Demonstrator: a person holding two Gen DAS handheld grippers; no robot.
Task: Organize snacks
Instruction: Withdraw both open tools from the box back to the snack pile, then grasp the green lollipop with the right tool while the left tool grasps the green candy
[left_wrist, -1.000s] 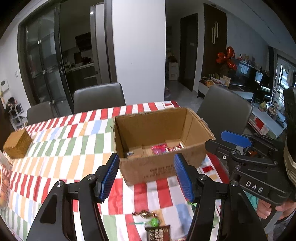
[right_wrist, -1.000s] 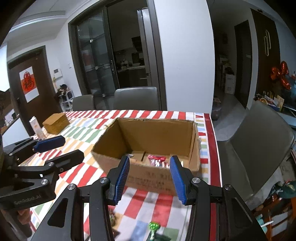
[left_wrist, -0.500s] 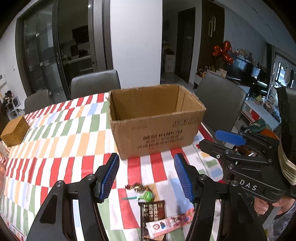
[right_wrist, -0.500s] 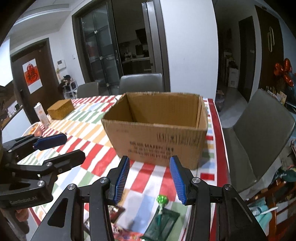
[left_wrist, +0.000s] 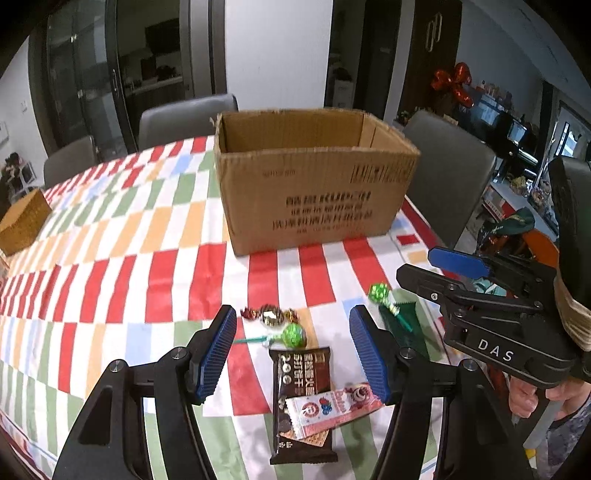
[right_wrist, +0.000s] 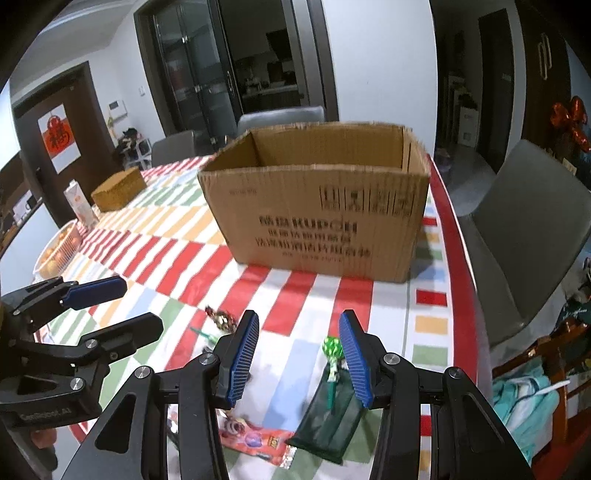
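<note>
A: Blue ribbed pads on the left gripper (left_wrist: 293, 350) stand apart with nothing pinched; below the gap lie a green lollipop (left_wrist: 293, 336), a gold-wrapped candy (left_wrist: 269, 315) and a dark brown biscuit packet (left_wrist: 301, 402) with a pink-and-white sachet (left_wrist: 332, 408) across it.

B: And the right gripper (right_wrist: 297, 363)?

A: Parted too, narrower, empty. A second green lollipop (right_wrist: 331, 347) rests on a dark green packet (right_wrist: 328, 421) by its right pad.

B: The box?

A: The cardboard box (left_wrist: 314, 195) stands open further back on the striped tablecloth (left_wrist: 110, 251), apart from the snacks.
</note>
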